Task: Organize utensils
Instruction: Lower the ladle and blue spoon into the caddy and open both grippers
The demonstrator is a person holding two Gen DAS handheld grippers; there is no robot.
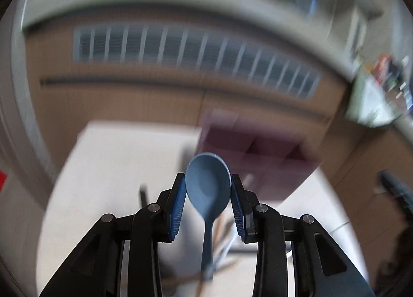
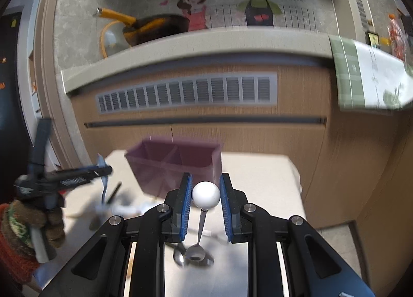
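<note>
My left gripper (image 1: 208,181) is shut on a blue spoon (image 1: 208,188) by its bowl, handle hanging down, held above the white table (image 1: 108,168). A purple divided organizer box (image 1: 260,152) stands just ahead to the right. My right gripper (image 2: 205,188) is shut on the white ball end (image 2: 206,195) of a metal spoon (image 2: 197,250), whose bowl hangs down over the table. The purple box (image 2: 175,165) stands right in front of it. The left gripper also shows at the left of the right wrist view (image 2: 69,177), held by a gloved hand (image 2: 28,222).
Several loose utensils lie on the table below the left gripper (image 1: 222,250) and left of the right one (image 2: 116,206). A wooden cabinet with a vent grille (image 2: 185,93) stands behind the table. A pan (image 2: 155,26) sits on the counter above.
</note>
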